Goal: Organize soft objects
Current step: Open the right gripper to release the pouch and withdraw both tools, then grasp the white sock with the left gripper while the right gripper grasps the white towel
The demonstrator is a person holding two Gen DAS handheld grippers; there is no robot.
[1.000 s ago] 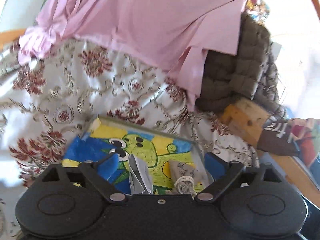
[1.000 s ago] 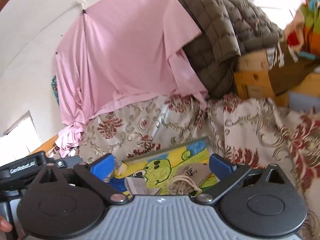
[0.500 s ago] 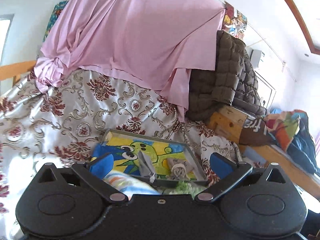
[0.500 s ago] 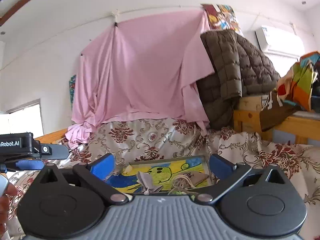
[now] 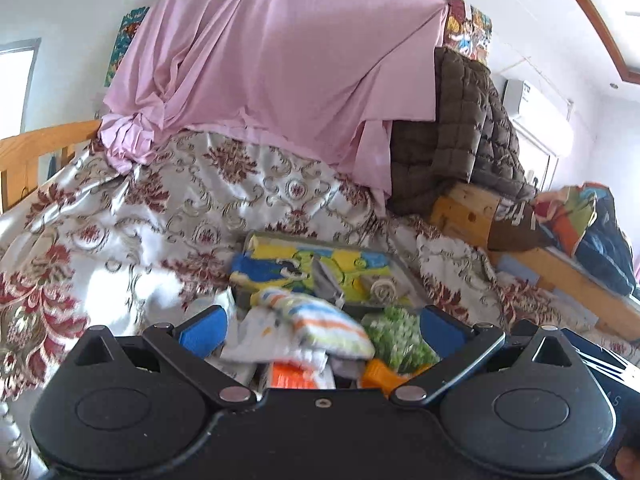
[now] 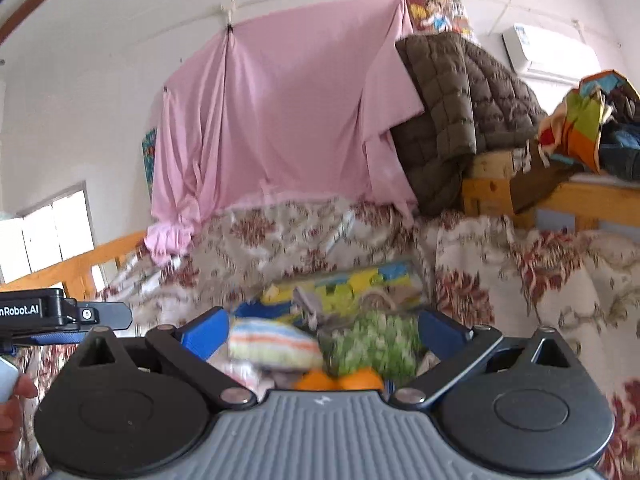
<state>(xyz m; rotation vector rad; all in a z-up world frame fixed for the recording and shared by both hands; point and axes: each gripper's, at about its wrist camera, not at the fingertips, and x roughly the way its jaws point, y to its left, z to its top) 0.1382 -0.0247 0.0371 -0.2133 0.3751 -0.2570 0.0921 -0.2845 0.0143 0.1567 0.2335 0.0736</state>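
Observation:
A pile of soft things lies on the bed just ahead of both grippers: a striped rolled cloth (image 5: 316, 318) (image 6: 272, 342), a green fluffy piece (image 5: 396, 334) (image 6: 368, 338), white cloth (image 5: 260, 340) and orange pieces (image 5: 378, 372) (image 6: 340, 380). Beyond the pile sits a tray (image 5: 260, 242) (image 6: 400, 270) with a cartoon picture, holding a grey folded piece (image 5: 326, 278) and a beige roll (image 5: 382, 288). My left gripper (image 5: 324, 330) is open above the pile, its blue pads pressing on nothing. My right gripper (image 6: 323, 330) is open too, beside the left one (image 6: 60, 312).
A floral bedspread (image 5: 160, 216) covers the bed. A pink sheet (image 5: 272, 60) hangs on the wall behind, with a brown quilted blanket (image 5: 452, 132) on a wooden box (image 5: 464, 210) at the right. A wooden bed rail (image 5: 36, 148) runs on the left.
Both grippers have drawn back from the tray, which now looks smaller and farther. The pile of striped, green, white and orange soft things has come into view between the fingers.

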